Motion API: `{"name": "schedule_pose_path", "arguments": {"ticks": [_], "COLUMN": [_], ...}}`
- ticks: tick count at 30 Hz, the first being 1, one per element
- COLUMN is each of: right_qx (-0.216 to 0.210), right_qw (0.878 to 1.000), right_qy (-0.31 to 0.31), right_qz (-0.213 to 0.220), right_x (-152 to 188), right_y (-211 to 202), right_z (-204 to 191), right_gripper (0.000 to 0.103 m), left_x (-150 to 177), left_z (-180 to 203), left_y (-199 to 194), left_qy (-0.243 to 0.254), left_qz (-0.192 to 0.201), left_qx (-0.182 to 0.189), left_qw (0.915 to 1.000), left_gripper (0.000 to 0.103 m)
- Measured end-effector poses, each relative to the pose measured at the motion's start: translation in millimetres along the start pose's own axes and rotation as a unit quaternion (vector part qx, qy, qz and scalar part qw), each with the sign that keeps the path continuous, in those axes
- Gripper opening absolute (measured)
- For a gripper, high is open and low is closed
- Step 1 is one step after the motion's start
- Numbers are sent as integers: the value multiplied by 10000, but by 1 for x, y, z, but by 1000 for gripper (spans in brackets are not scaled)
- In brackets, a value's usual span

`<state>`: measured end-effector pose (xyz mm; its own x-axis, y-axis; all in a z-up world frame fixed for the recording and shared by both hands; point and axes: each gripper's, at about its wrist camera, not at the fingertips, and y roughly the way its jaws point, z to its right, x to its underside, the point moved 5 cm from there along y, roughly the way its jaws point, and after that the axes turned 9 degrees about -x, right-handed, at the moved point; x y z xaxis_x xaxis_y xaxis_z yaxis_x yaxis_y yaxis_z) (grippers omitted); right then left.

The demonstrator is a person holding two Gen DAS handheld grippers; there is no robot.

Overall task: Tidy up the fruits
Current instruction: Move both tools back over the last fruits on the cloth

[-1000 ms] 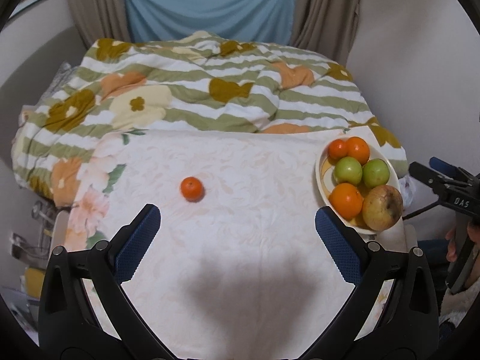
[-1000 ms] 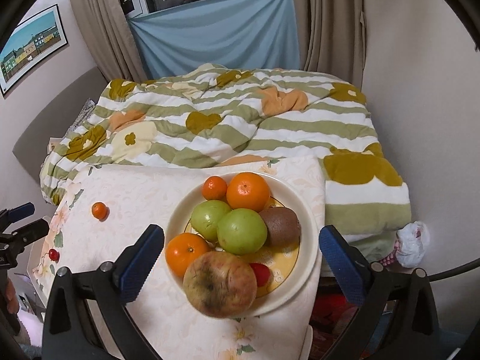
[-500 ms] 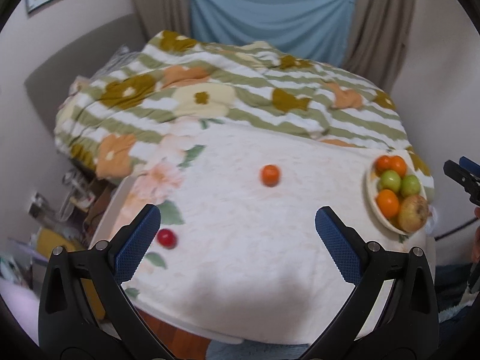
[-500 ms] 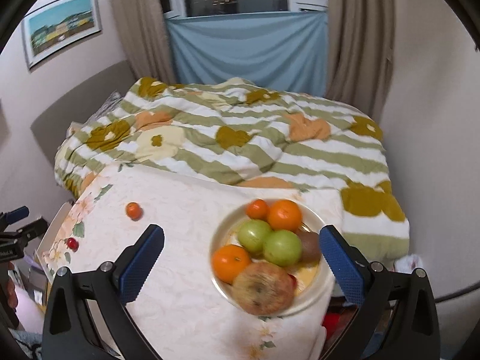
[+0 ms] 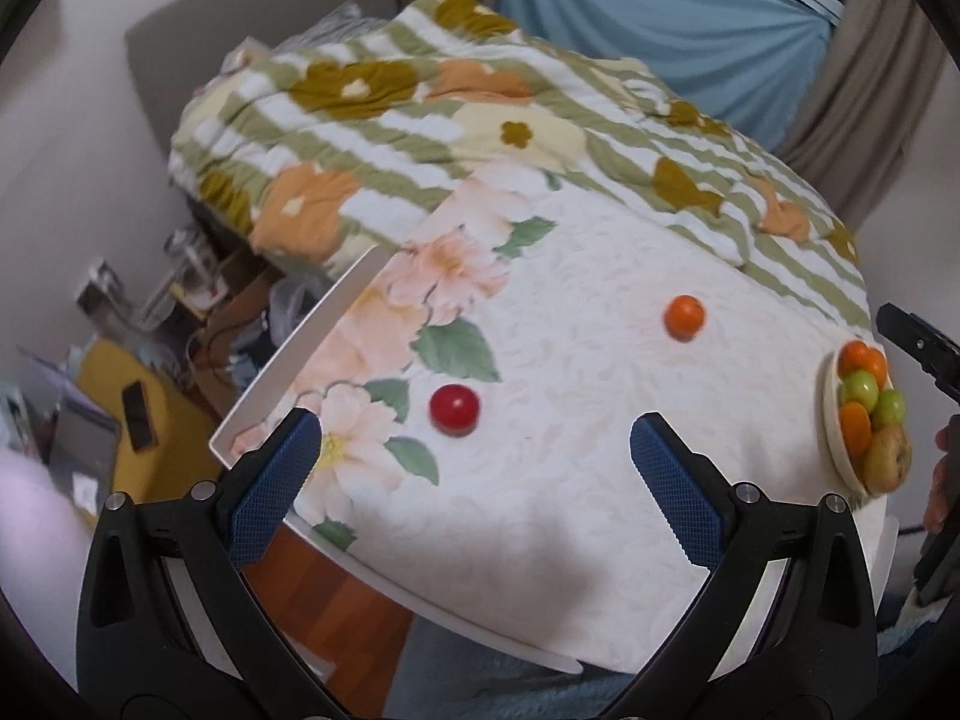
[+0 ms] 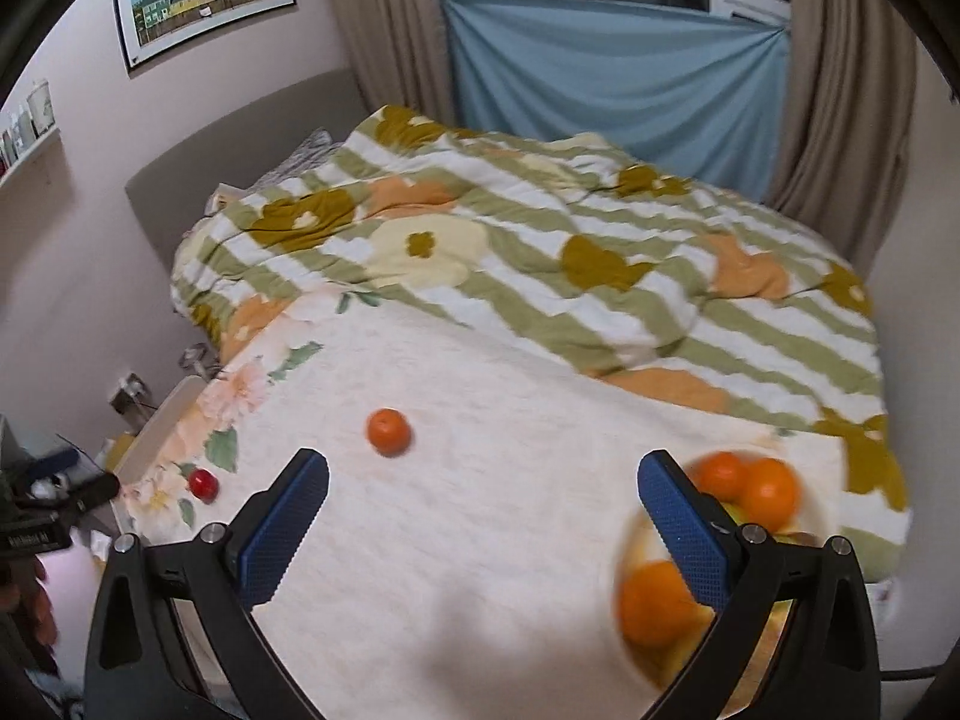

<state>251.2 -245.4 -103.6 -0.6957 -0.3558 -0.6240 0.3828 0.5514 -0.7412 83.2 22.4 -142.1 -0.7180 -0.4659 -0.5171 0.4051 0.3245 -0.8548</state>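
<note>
A small red fruit (image 5: 454,410) lies on the white floral tablecloth (image 5: 540,480) near the table's left end, just ahead of my open, empty left gripper (image 5: 474,468). A small orange (image 5: 683,317) lies loose mid-table. A cream plate (image 5: 834,438) piled with oranges, green apples and a brownish apple sits at the right end. In the right wrist view my right gripper (image 6: 480,516) is open and empty over the table; the loose orange (image 6: 389,431) is ahead of it, the red fruit (image 6: 203,483) far left, the plate (image 6: 630,648) behind its right finger.
A bed with a striped floral duvet (image 6: 540,252) lies behind the table. Clutter and a yellow box (image 5: 138,420) sit on the floor left of the table. The table's left edge (image 5: 300,354) is close to the red fruit. The left gripper (image 6: 54,504) shows at the right wrist view's left edge.
Both grippers have swung left. The red fruit has come to the middle of the left wrist view. The plate has slid to the right edge of both views.
</note>
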Motion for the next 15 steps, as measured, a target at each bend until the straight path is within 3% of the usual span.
{"name": "schedule_pose_path", "arguments": {"ticks": [5,15], "right_qx": [-24,-78], "right_qw": [9992,9965], "right_qy": [-256,-652], "right_qz": [-308,-526], "right_x": [0,3], "right_y": [47,112], "right_z": [-13,-25], "right_gripper": [103,103], "left_x": [8,17], "left_z": [-8,-3], "left_y": [31,86], "left_qy": [-153,-123], "left_qz": [-97,-382], "left_qx": [-107,-116], "left_qw": [9998,9991], "left_gripper": [103,82]}}
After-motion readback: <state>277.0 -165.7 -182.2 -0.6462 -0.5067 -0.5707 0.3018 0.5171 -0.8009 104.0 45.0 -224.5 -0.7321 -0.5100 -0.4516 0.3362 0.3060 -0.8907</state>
